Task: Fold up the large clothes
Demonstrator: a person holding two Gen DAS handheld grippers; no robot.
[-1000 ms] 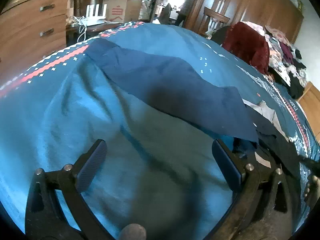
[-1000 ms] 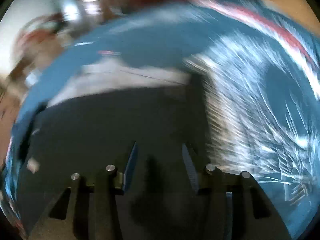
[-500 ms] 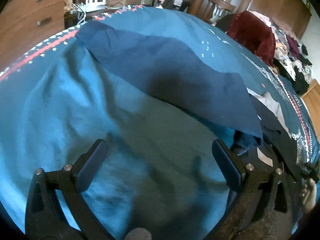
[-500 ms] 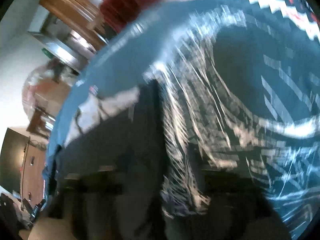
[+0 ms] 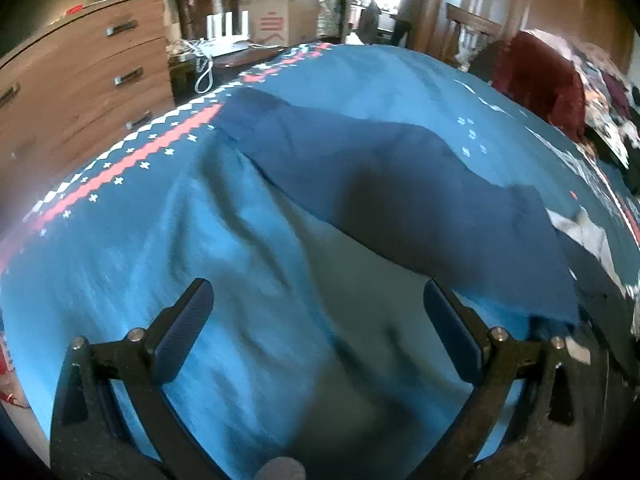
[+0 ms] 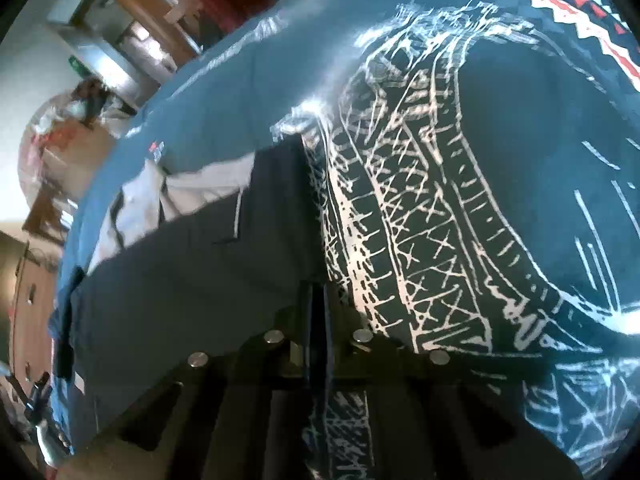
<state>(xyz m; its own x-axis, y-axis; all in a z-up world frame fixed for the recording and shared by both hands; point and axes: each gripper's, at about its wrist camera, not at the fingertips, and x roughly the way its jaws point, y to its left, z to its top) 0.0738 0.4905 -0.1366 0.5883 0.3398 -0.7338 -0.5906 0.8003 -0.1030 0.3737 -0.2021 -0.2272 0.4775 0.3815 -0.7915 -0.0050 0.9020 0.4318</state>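
The blue bedspread (image 5: 380,80) takes up nearly everything in your left wrist view, with a red and white patterned border (image 5: 132,160) running along its upper left edge. In your right wrist view the same bedspread (image 6: 240,80) fills the upper middle, and a big white line print (image 6: 420,240) runs down the right half of the frame.

Next biggest is the dark navy garment (image 5: 400,200), lying flat on the bed as a wide band from the upper middle down to the right side of the left view. In the right view the garment (image 6: 192,288) shows as a dark grey-navy slab across the lower left, with a pale lining or inner part (image 6: 180,196) showing along its upper edge.

Behind the bed, upper left of the left view, there's a wooden dresser (image 5: 80,72), a cardboard box (image 5: 276,20) at top centre, and a dark red cloth pile (image 5: 536,76) at upper right.

Your left gripper (image 5: 318,300) hovers over bare bedspread at the bottom of the frame, fingers spread wide, nothing between them. Your right gripper (image 6: 318,308) has its fingers pinched together right at the garment's edge, bottom centre, with dark fabric caught between them.
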